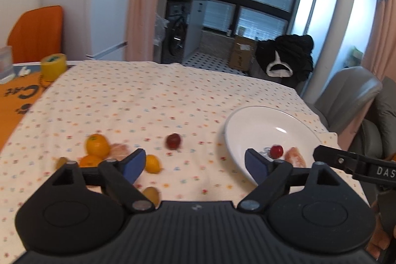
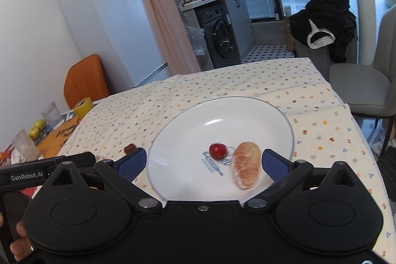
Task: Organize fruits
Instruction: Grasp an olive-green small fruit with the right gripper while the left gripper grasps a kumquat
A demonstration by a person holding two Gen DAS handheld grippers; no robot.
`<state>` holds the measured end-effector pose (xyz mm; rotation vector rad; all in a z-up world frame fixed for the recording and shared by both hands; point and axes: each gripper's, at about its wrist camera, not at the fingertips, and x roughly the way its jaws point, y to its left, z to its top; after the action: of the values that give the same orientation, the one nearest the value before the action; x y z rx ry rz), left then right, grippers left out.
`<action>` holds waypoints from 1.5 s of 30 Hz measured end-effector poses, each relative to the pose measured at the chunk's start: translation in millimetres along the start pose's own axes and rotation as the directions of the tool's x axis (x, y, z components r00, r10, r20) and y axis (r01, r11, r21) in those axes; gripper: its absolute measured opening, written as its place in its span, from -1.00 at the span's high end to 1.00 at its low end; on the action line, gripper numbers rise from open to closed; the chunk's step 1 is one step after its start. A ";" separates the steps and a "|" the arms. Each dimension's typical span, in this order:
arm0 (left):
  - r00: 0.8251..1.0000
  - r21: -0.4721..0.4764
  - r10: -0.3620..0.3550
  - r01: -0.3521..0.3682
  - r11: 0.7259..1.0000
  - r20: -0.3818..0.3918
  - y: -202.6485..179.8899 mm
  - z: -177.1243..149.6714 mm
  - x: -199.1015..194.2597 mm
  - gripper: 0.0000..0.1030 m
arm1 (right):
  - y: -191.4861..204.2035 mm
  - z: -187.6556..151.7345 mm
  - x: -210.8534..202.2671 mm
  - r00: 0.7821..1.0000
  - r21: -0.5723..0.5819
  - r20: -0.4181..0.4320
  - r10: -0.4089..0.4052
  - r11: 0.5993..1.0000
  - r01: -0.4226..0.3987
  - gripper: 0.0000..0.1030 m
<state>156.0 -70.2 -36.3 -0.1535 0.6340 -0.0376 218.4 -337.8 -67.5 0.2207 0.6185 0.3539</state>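
A white plate [image 2: 247,113] [image 1: 250,125] holds a red cherry [image 2: 217,150] [image 1: 276,151] and a peeled citrus segment [image 2: 246,168] [image 1: 295,156]. My right gripper [image 2: 204,163] is open over the plate's near side, with nothing between its fingers. My left gripper [image 1: 195,165] is open above the cloth, left of the plate, also holding nothing. On the cloth lie an orange [image 1: 97,144], a second orange [image 1: 89,161], a small yellow citrus [image 1: 152,163], a peeled segment [image 1: 119,149], a dark red fruit [image 1: 173,141] [image 2: 129,148] and a yellowish fruit [image 1: 151,193] partly hidden by the left gripper.
A flower-dotted tablecloth [image 1: 148,100] covers the table. At the far left stand a yellow tape roll [image 1: 52,65] [image 2: 83,106], glasses [image 2: 51,114] and an orange mat [image 1: 14,100]. A grey chair [image 2: 363,88] stands right of the table. The right gripper's side bar [image 1: 354,162] shows at the right edge.
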 end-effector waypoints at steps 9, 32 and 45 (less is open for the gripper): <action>0.999 -0.051 0.040 -0.038 0.998 0.036 33.8 -7.1 -36.5 -0.76 | 31.6 -5.0 -9.1 0.999 -0.060 -0.018 0.046 0.997 -0.047 -1.00; 0.986 -0.128 0.163 -0.157 0.979 0.042 113.6 -21.4 -77.8 -0.73 | 105.7 -14.1 11.6 0.976 -0.171 -0.099 0.195 0.963 -0.209 -0.96; 0.993 -0.160 0.112 -0.118 0.980 -0.048 130.7 -31.8 -31.7 -0.02 | 131.4 -25.8 62.4 0.940 -0.212 -0.245 0.237 0.933 -0.291 -0.31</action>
<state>110.1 57.3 -63.1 -0.2745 0.6840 0.1236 216.5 -190.7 -80.7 0.0265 0.7541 0.7195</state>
